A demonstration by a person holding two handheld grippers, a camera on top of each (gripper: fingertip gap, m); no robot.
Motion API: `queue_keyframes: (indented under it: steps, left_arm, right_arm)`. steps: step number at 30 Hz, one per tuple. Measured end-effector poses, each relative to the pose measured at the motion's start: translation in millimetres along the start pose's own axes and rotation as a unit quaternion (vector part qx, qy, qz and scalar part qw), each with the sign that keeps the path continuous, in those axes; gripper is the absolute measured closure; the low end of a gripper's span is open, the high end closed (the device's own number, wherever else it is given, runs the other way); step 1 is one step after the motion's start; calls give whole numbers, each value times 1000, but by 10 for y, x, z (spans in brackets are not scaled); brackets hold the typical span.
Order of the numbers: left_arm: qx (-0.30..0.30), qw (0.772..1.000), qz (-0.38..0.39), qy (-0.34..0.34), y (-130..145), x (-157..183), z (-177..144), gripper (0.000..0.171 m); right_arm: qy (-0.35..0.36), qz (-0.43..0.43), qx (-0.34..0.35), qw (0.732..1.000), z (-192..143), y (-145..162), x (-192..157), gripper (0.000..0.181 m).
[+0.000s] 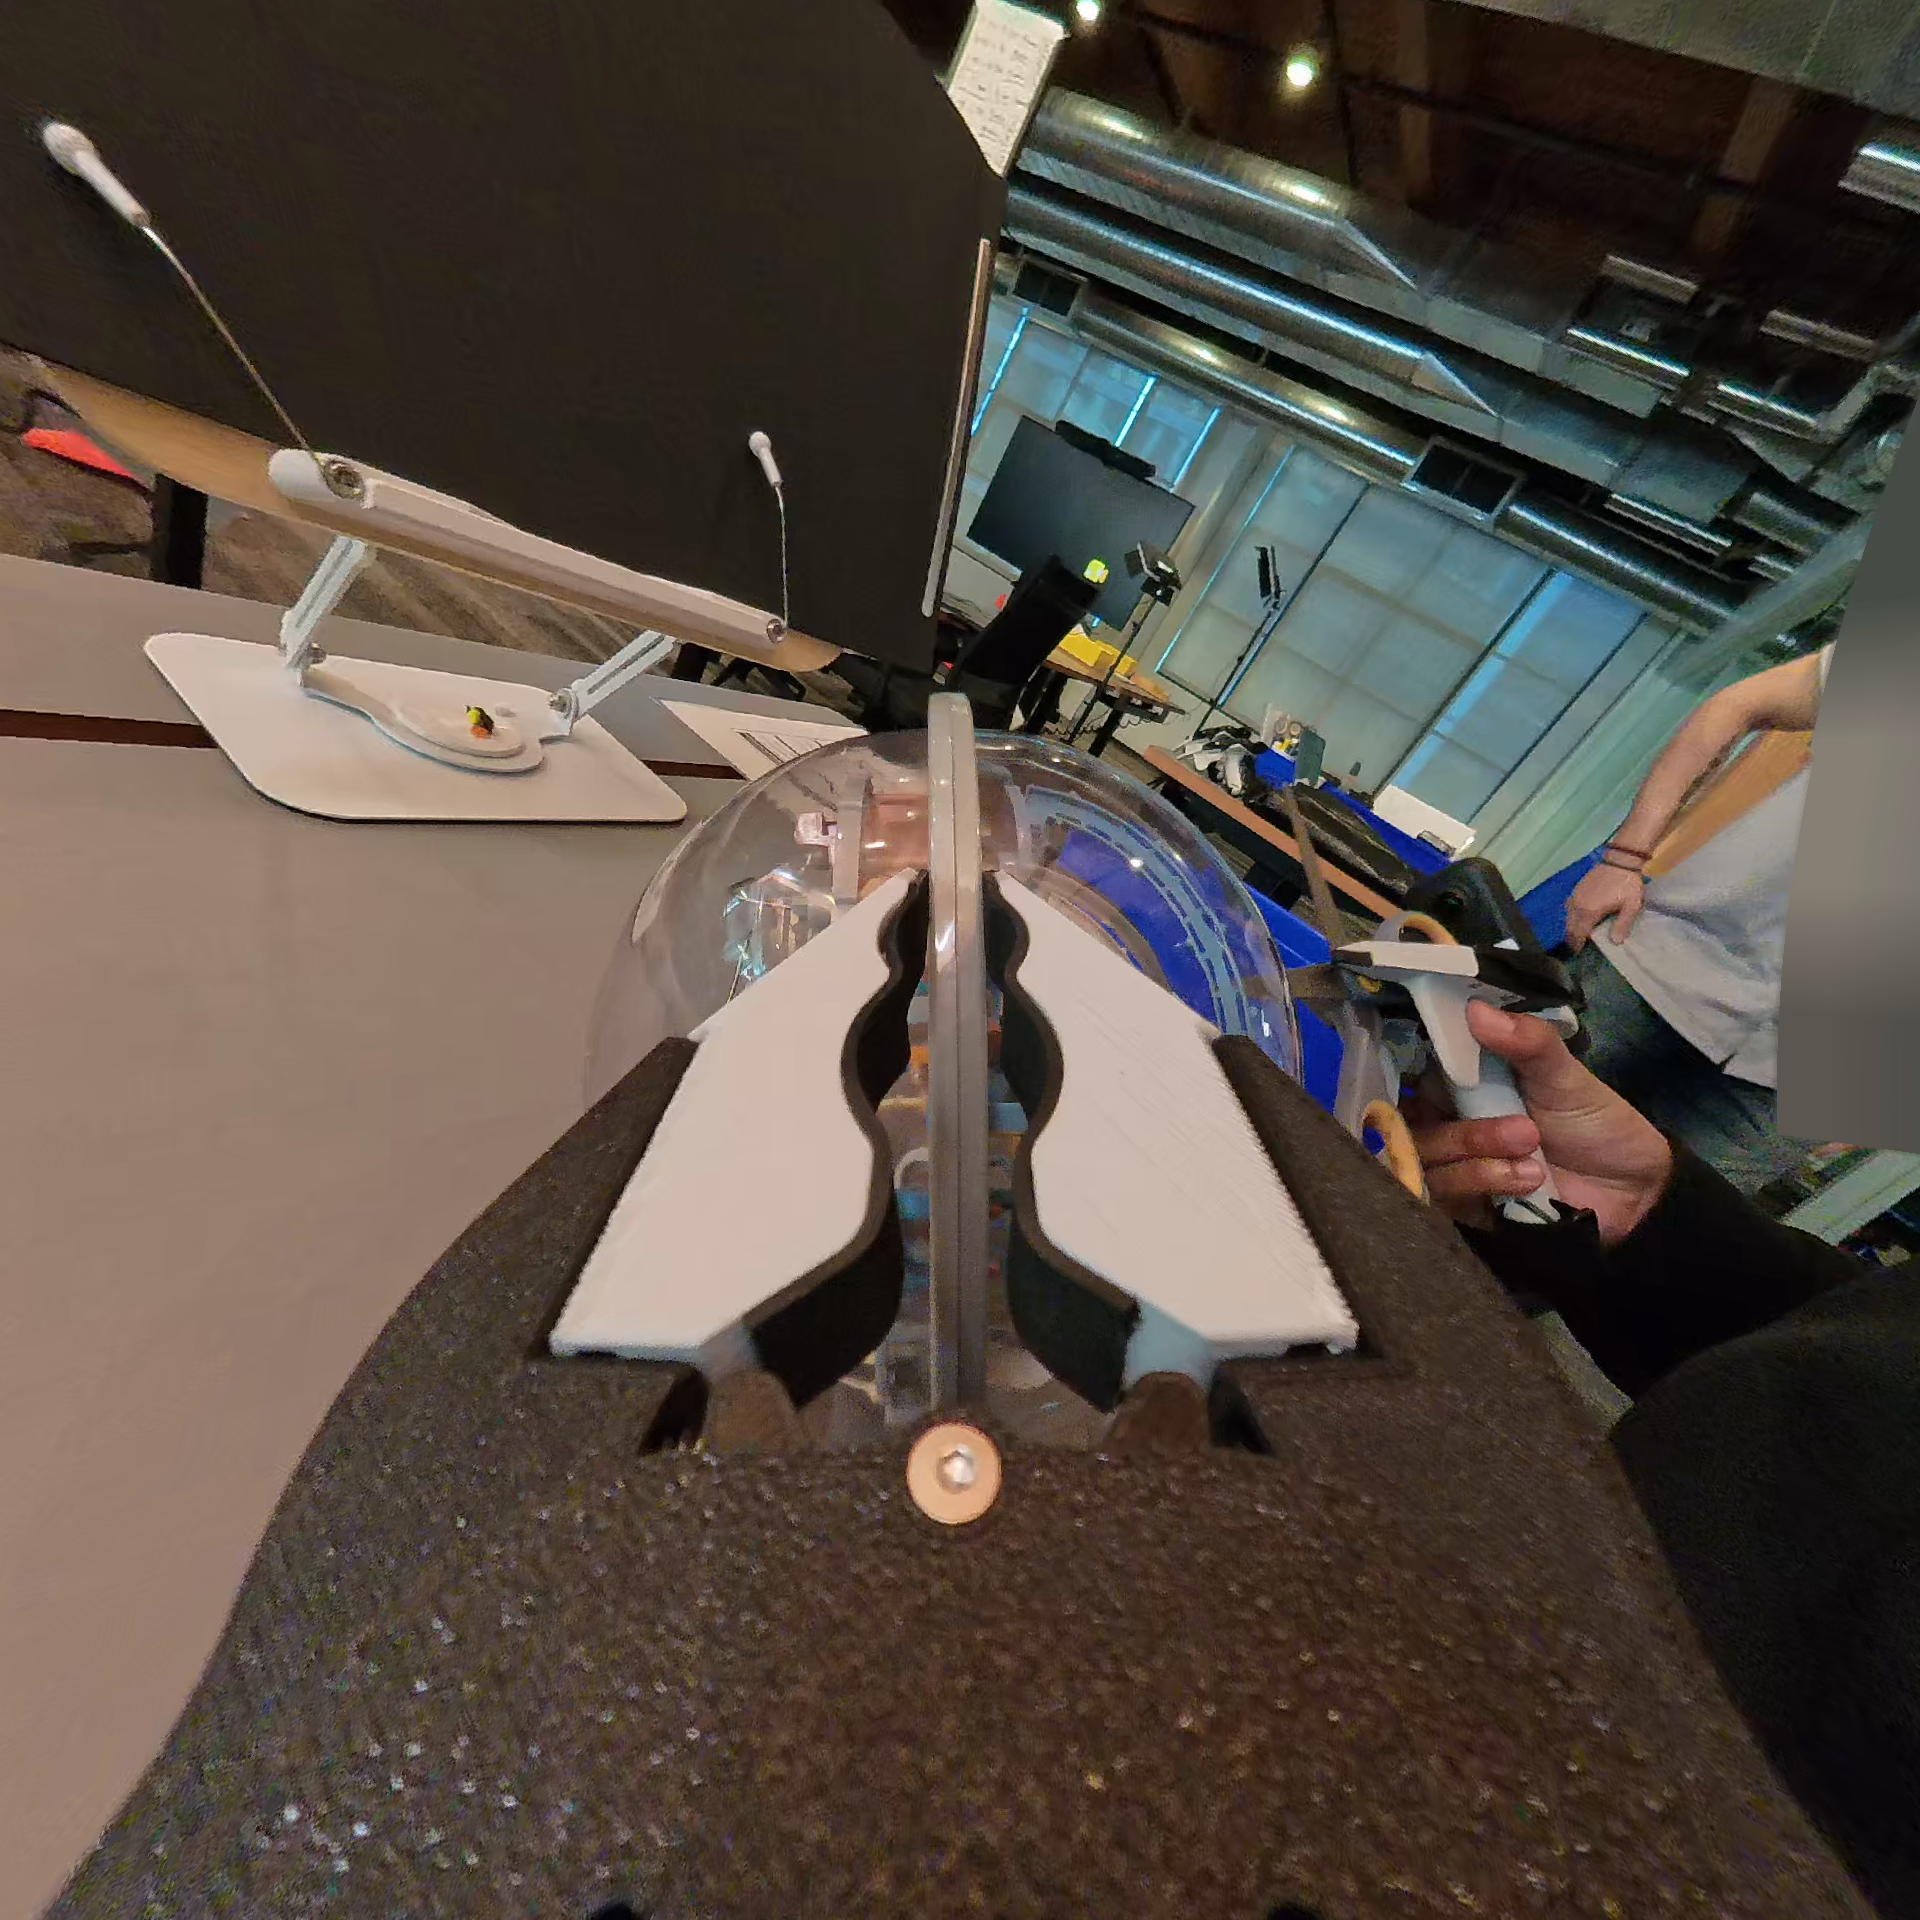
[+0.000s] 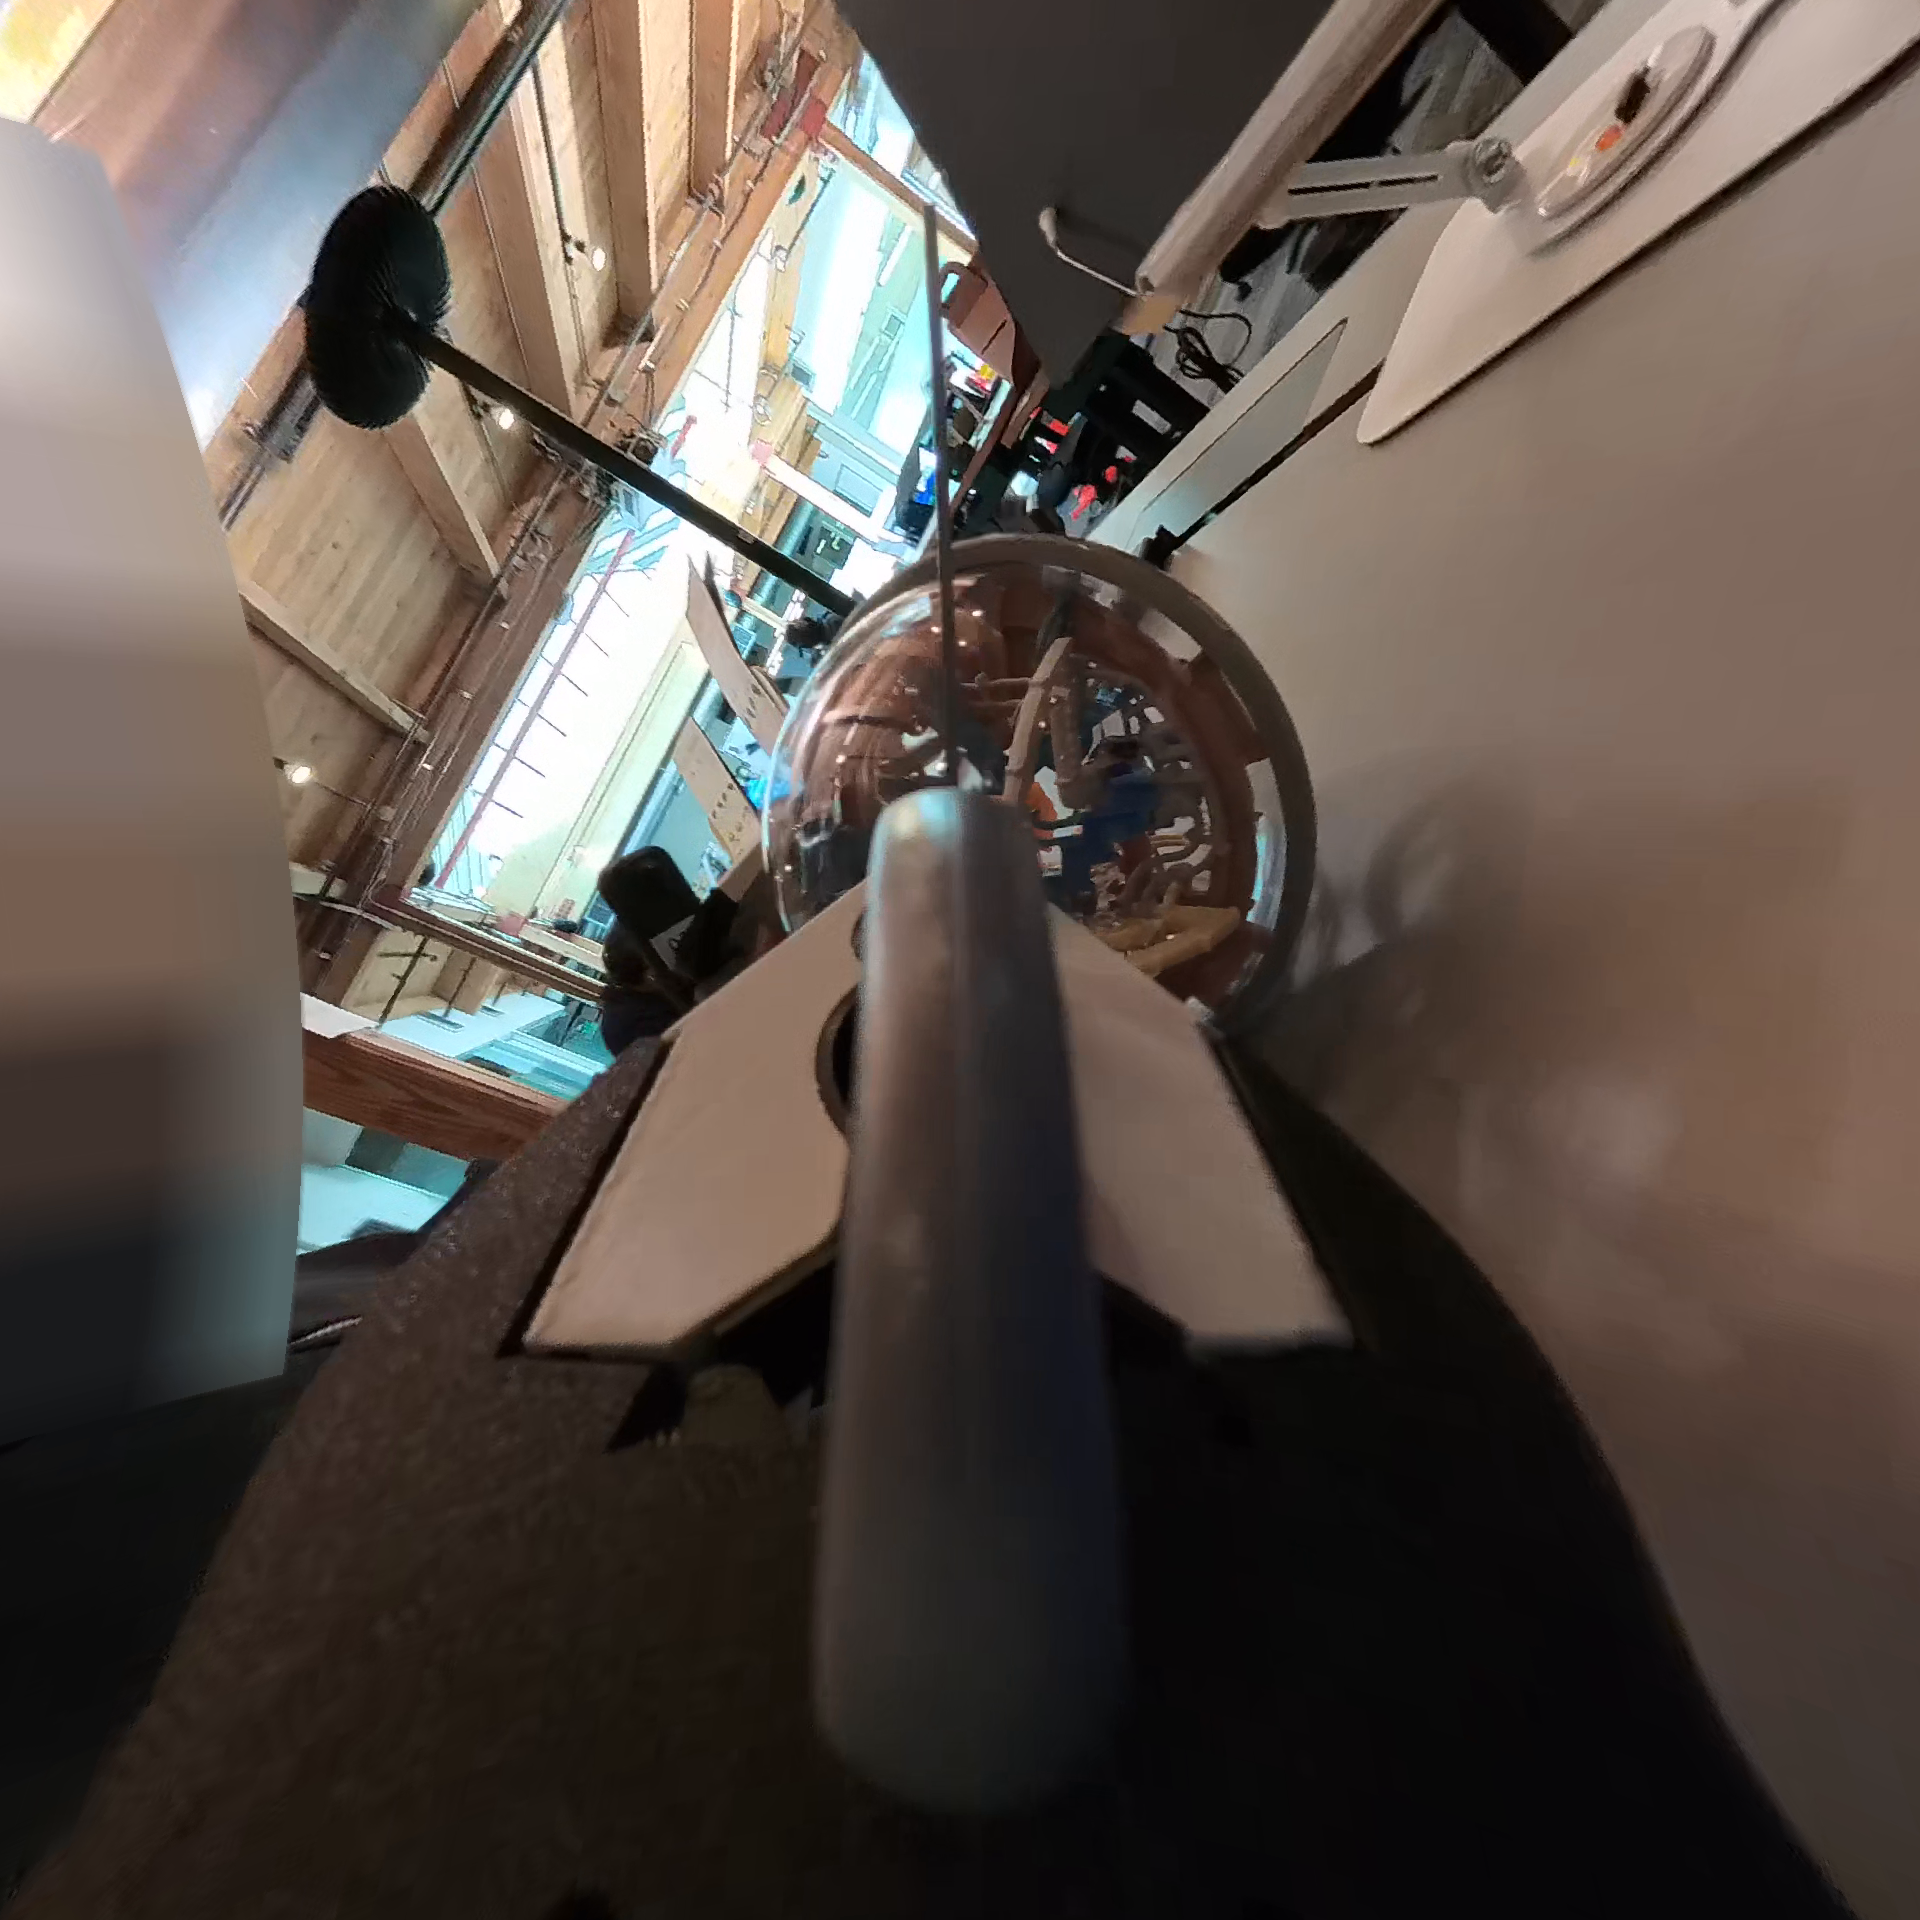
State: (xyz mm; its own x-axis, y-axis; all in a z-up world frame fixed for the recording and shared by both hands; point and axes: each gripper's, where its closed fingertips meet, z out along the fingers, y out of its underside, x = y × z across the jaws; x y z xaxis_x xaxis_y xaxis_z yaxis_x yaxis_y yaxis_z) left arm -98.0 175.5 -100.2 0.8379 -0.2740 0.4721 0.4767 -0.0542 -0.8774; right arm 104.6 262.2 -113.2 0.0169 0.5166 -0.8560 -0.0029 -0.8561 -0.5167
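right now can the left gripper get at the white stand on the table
Probably not: the left gripper is shut on the clear ball's grey rim, so its fingers are occupied. The white stand sits apart, with bare table between.

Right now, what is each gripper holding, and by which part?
Both hold the clear maze sphere by its grey rim: the left gripper has its jaws shut on the rim edge, the right gripper on a grey tab.
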Motion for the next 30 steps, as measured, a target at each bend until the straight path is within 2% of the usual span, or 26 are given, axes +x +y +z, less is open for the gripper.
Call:
queue_keyframes:
  steps: [2,6,10,11,12,13,14,15,17,22,30]
  left_arm:
    - [0,1000,-2,-4,2,-14,-29,163]
    - [-1,1000,0,-4,8,-5,-51,163]
    - [0,1000,3,-3,7,16,-28,163]
    - [-1,1000,1,1,5,36,-17,163]
    - [-3,1000,-2,12,16,85,1,163]
    - [-1,1000,-4,4,28,71,21,162]
    - [13,1000,17,-13,-35,11,-11,162]
    - [0,1000,8,-6,-33,12,-18,162]
    - [-3,1000,24,-16,-34,0,-24,163]
    - [-2,1000,20,-15,-12,11,-38,163]
    - [-5,999,30,-21,-9,17,-45,163]
  right_arm:
    - [-12,1,10,1000,-32,-60,-68,164]
    - [21,-60,22,998,-144,-214,-91,164]
    - [21,-84,41,995,-272,-407,-180,165]
    - [30,-91,21,995,-212,-343,-145,165]
    - [44,-98,-27,994,-87,-155,-78,165]
    - [48,-108,-45,992,27,-23,-43,164]
    - [37,-81,-66,994,60,48,-42,165]
    - [41,-82,-80,993,98,113,-9,165]
    - [37,-83,-79,993,108,120,-18,160]
    - [40,-104,-67,992,97,55,-43,164]
    - [52,-175,4,983,-197,-470,-266,165]
